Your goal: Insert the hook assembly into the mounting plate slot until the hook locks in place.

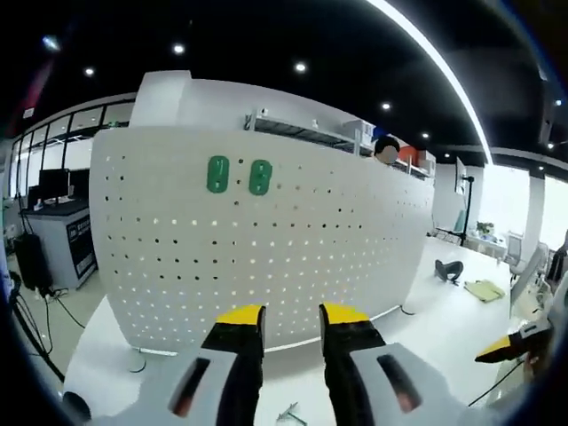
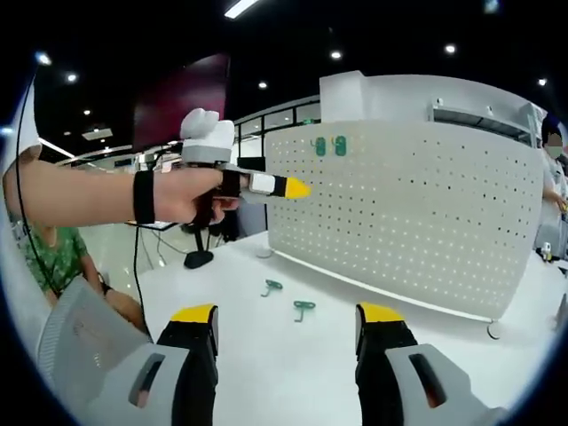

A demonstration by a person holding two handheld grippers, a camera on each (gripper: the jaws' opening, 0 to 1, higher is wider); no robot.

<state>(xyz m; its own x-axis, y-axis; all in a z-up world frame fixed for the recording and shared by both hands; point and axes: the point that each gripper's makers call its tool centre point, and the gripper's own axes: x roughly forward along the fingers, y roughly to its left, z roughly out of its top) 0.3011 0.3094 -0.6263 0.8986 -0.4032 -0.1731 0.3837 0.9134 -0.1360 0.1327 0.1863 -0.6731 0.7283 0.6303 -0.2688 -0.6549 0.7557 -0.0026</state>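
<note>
Standing upright along the far part of the white bench (image 2: 266, 355), a large white pegboard (image 1: 257, 240) is seen in both views, its face full of rows of small holes. No container is to be made out on the bench.

Two green plates (image 1: 238, 175) are fixed side by side near the upper left of the pegboard, each with its long axis running up and down the board; in the right gripper view they are seen small and far off (image 2: 329, 145).

Two green hooks are seen lying flat on the bench in front of the pegboard in the right gripper view, one (image 2: 272, 287) a little to the left of the other (image 2: 303, 308), apart from each other and well apart from the plates. Which way their long axes point is too small to be told.

The left tongs (image 1: 292, 312) are held open and empty, facing the pegboard. The right tongs (image 2: 286, 313) are held wide open, empty, above the bench with the hooks beyond them. In the right gripper view the left tongs are seen gripped in a hand (image 2: 182, 195), the yellow tip pointed toward the pegboard.
</note>
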